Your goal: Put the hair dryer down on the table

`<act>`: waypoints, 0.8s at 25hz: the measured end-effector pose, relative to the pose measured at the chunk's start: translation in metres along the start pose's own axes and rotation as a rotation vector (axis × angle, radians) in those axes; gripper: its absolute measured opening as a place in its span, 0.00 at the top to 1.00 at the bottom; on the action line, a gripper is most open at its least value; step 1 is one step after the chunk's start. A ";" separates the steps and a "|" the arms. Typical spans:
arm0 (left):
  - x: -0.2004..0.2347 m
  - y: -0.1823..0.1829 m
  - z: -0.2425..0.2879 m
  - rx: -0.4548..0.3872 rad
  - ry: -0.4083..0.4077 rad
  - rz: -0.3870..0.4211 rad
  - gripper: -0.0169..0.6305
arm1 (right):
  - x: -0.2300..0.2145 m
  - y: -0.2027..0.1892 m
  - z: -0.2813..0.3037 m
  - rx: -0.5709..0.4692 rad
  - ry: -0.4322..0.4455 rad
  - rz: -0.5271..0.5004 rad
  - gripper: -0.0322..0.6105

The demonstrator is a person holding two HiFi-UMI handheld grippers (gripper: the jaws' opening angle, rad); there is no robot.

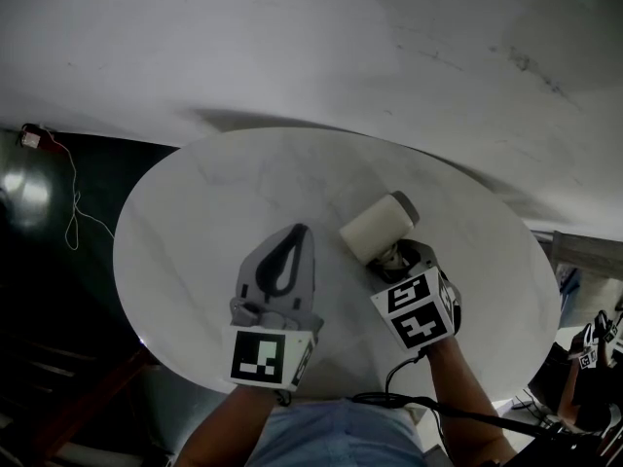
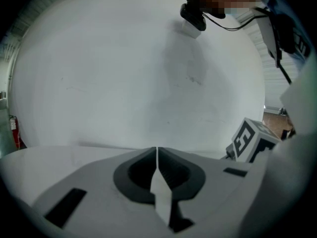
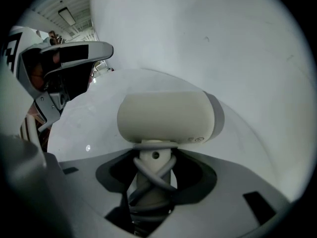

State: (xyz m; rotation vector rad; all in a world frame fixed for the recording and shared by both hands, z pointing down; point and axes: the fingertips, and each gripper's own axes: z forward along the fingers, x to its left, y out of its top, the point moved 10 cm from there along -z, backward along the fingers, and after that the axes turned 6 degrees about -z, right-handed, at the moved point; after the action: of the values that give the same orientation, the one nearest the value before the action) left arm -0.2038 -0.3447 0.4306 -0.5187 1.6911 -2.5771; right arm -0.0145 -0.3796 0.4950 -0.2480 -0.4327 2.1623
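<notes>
A cream hair dryer (image 1: 375, 227) with a grey rear ring hangs over the middle of the round white table (image 1: 195, 202). My right gripper (image 1: 397, 259) points steeply down and is shut on the dryer's handle, which has grey cord wound around it. In the right gripper view the barrel (image 3: 166, 115) lies crosswise just beyond the jaws of that gripper (image 3: 154, 157), and I cannot tell whether it touches the tabletop. Just left of the dryer, my left gripper (image 1: 300, 230) hovers above the table, shut with nothing in it. Its closed tips (image 2: 157, 150) face the white wall.
The table's near rim (image 1: 185, 373) is close to my body. A dark floor with a thin cable (image 1: 73, 212) lies to the left. A black cord (image 1: 428, 407) trails from my right hand. More marker cubes (image 1: 594, 343) show at the far right.
</notes>
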 end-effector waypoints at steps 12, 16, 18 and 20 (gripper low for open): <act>-0.002 0.011 -0.019 -0.033 0.007 0.008 0.95 | 0.001 -0.002 -0.005 -0.039 0.019 0.019 0.56; -0.008 0.018 -0.028 -0.065 -0.001 0.025 0.95 | 0.001 0.004 -0.023 -0.101 -0.030 0.010 0.55; -0.014 0.022 -0.034 -0.081 -0.009 0.031 0.95 | 0.003 0.007 -0.039 -0.152 -0.046 0.016 0.55; -0.022 0.027 -0.042 -0.096 -0.026 0.026 0.95 | 0.006 0.010 -0.059 -0.225 -0.051 0.038 0.57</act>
State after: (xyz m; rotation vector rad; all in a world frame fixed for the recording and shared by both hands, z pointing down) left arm -0.1991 -0.3143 0.3859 -0.5278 1.8077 -2.4702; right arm -0.0061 -0.3675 0.4364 -0.3278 -0.7070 2.1604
